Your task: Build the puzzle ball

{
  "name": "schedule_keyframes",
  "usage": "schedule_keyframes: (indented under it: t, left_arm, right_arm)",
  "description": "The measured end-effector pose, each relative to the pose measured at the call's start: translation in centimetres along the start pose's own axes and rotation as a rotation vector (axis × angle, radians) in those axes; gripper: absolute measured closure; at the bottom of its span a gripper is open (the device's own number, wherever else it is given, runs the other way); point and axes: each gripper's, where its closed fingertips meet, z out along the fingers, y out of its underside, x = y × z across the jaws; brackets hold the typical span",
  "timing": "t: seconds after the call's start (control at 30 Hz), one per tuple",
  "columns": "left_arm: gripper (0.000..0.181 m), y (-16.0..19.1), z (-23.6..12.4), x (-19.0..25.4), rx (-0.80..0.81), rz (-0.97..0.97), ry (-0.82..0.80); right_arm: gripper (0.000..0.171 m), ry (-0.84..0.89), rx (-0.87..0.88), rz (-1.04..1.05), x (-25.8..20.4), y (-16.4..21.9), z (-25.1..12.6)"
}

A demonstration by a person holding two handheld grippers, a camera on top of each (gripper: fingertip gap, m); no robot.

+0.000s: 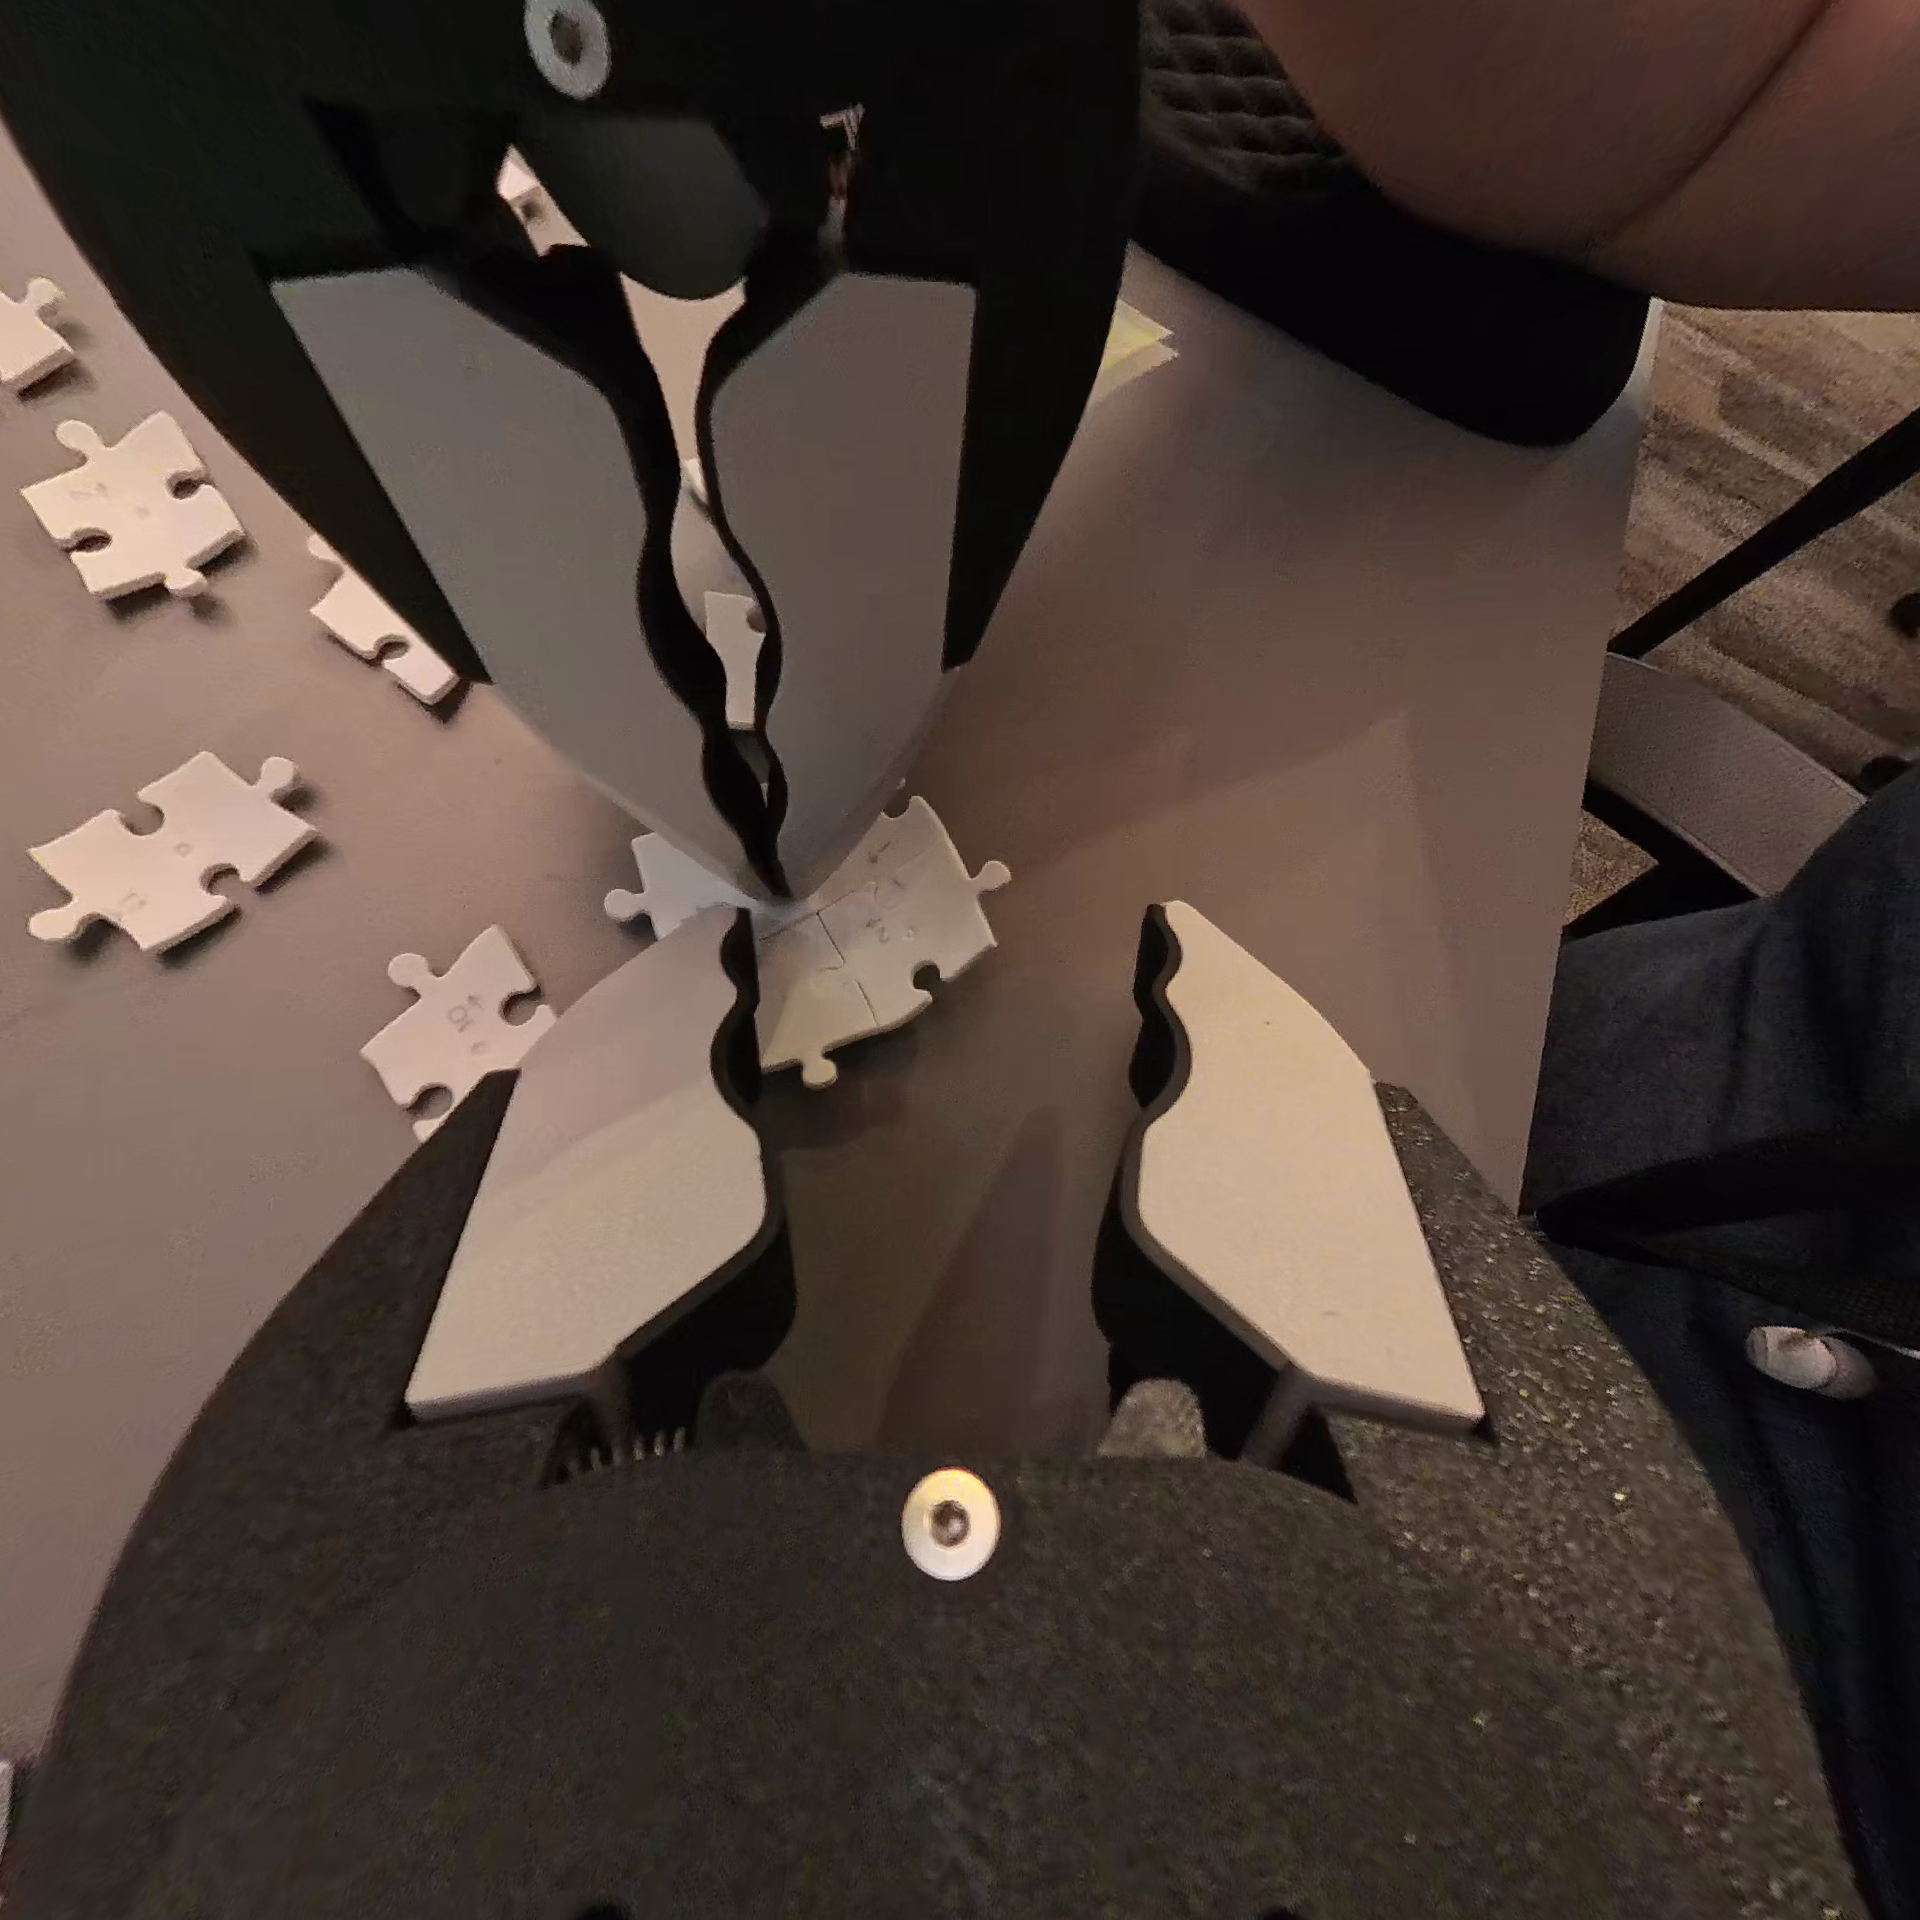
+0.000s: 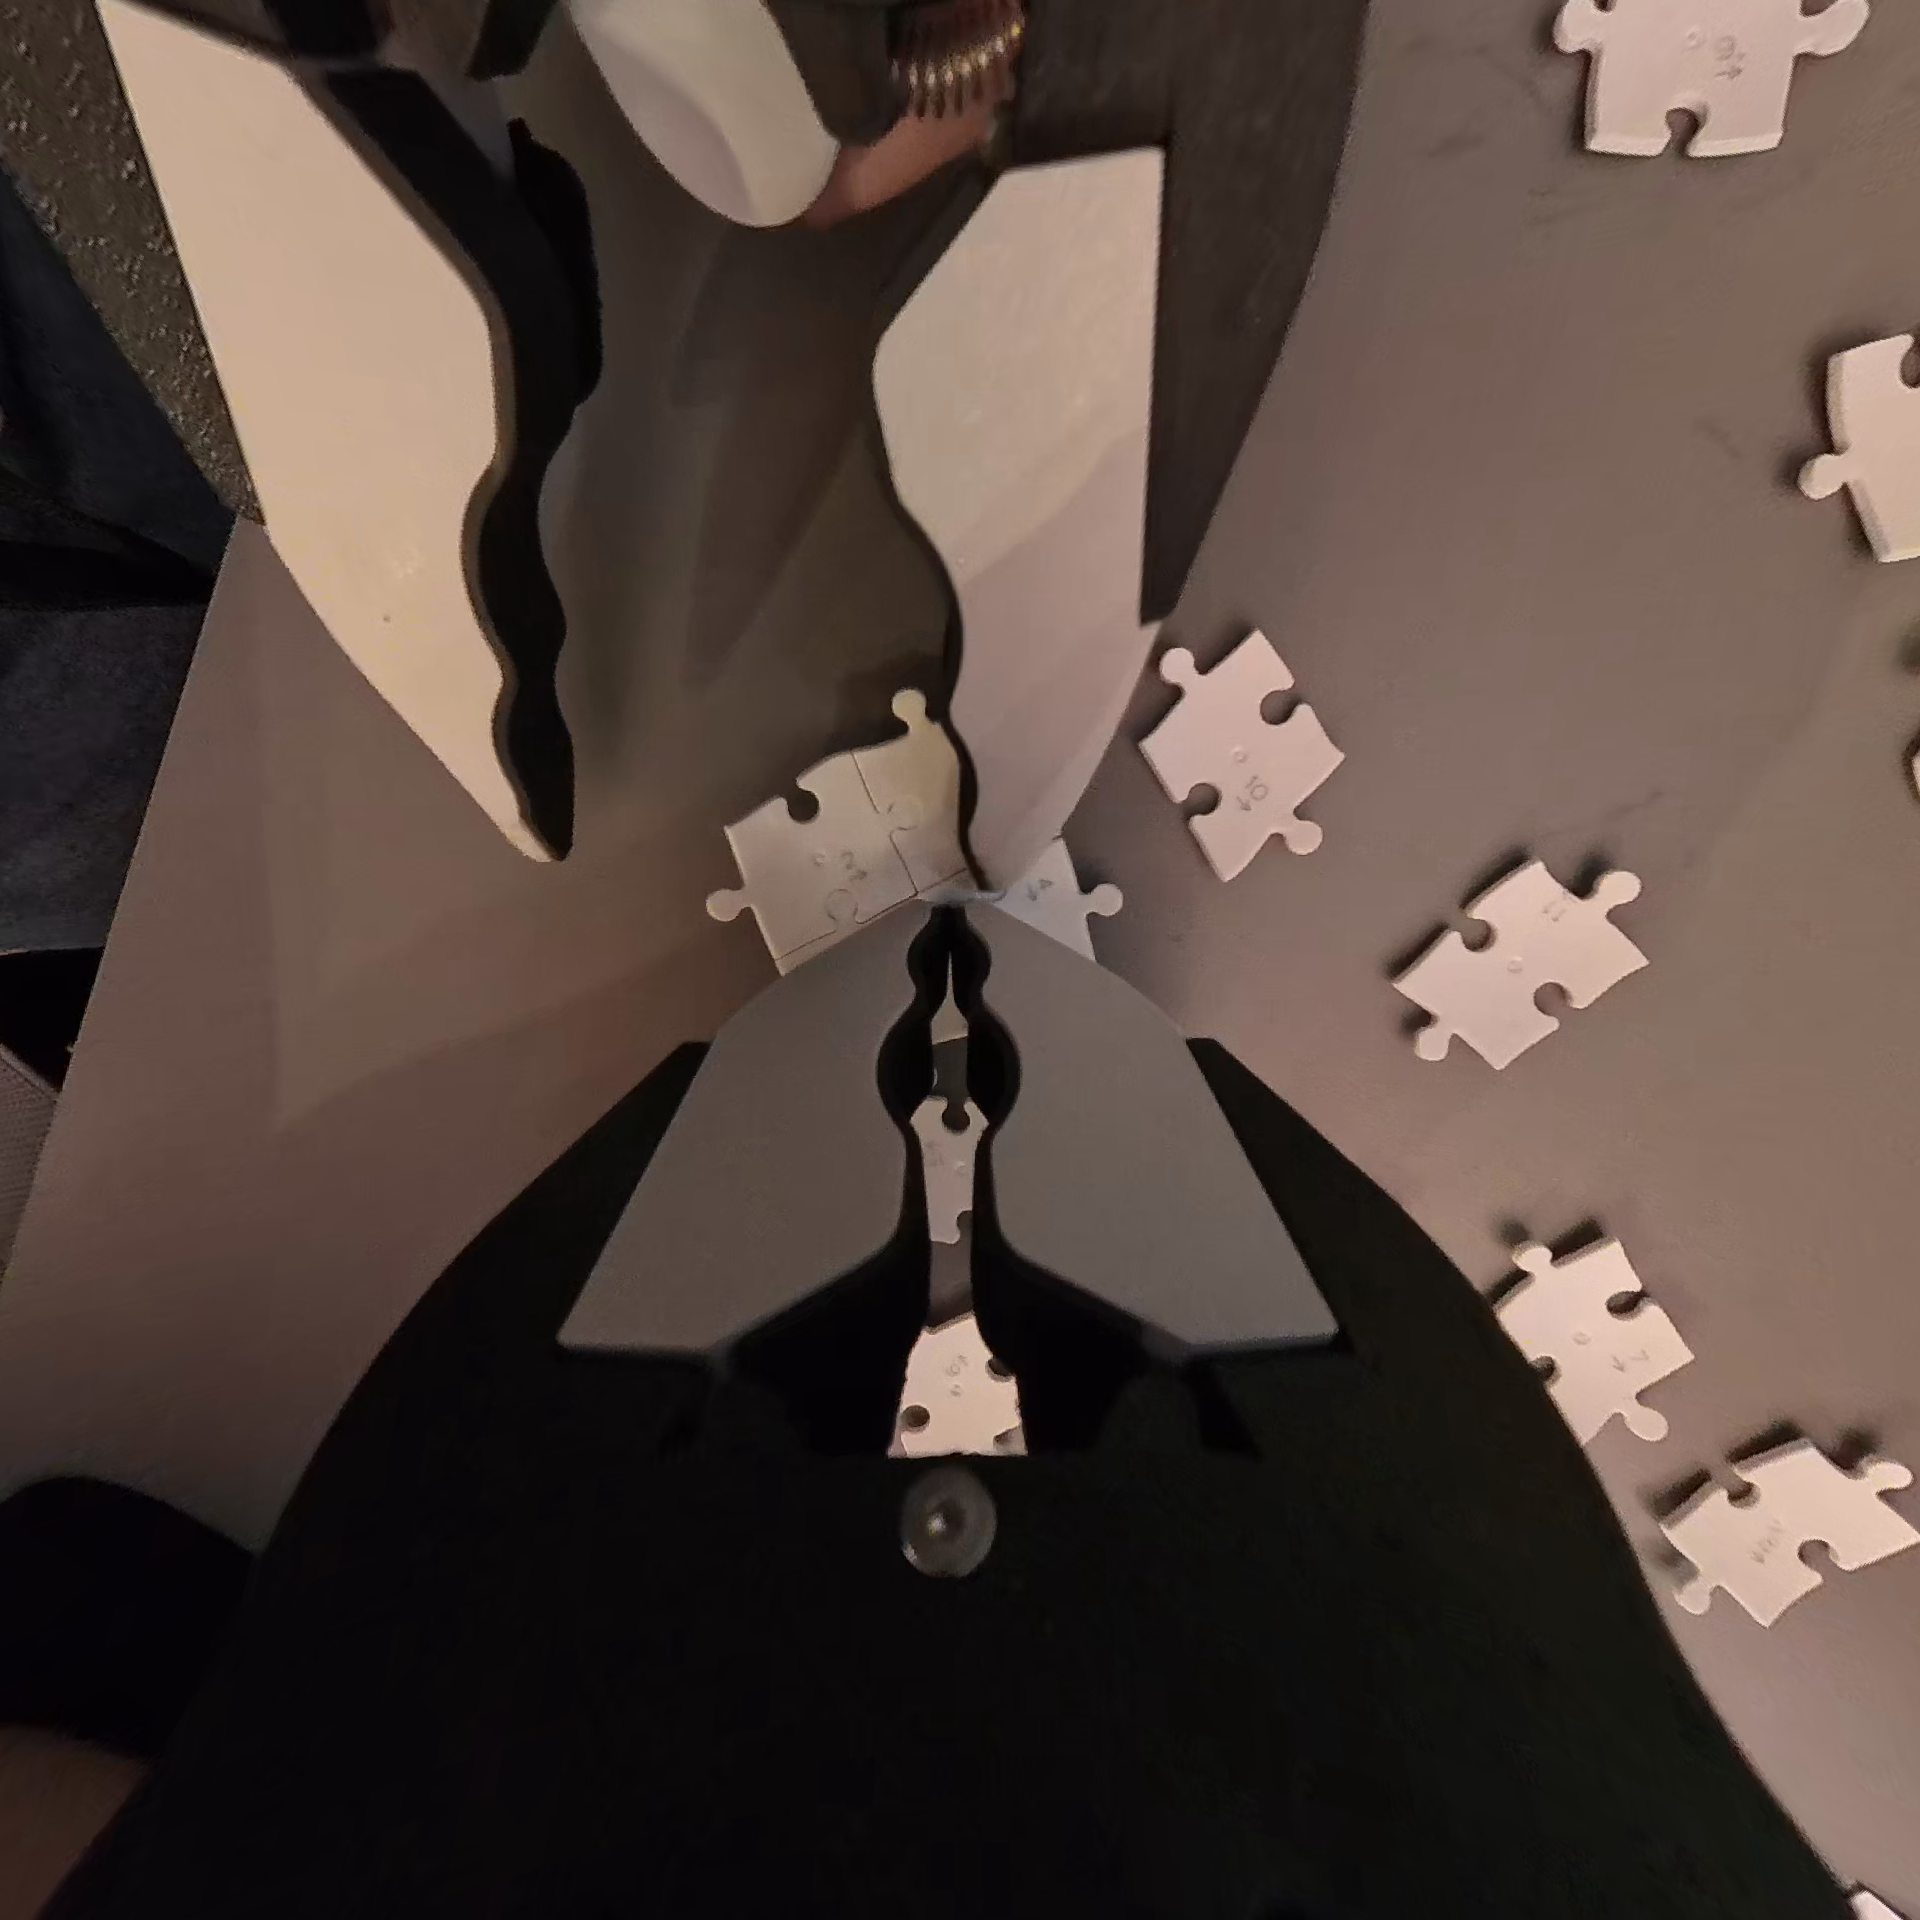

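1. the joined cluster of white puzzle pieces [image 1: 883, 945] lies flat on the grey worktop [image 1: 1247, 727].
2. right tool [image 2: 951, 920]: fingers together, tips pressing on the cluster's middle.
3. left tool [image 1: 945, 925]: fingers wide apart, one tip touching the cluster.
4. loose pieces [image 2: 1517, 966] lie scattered nearby.

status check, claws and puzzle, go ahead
Left claw open beside joined pieces. Right claw shut, tips on the cluster. Loose pieces spread on table, none in the way.
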Motion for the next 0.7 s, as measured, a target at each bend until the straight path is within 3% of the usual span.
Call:
schedule_keyframes:
  t: [0.5, 0.7]
  left_arm:
    - [0.115, 0.0, 0.2, -0.1, -0.029, 0.004, 0.0]
    - [0.116, 0.0, 0.2, -0.1, -0.032, 0.002, 0.004]
  right_arm:
    - [0.17, 0.027, 0.073, -0.012, 0.7, -0.2, -2.0]
    - [0.17, 0.02, -0.005, -0.036, 0.5, 0.6, -0.6]
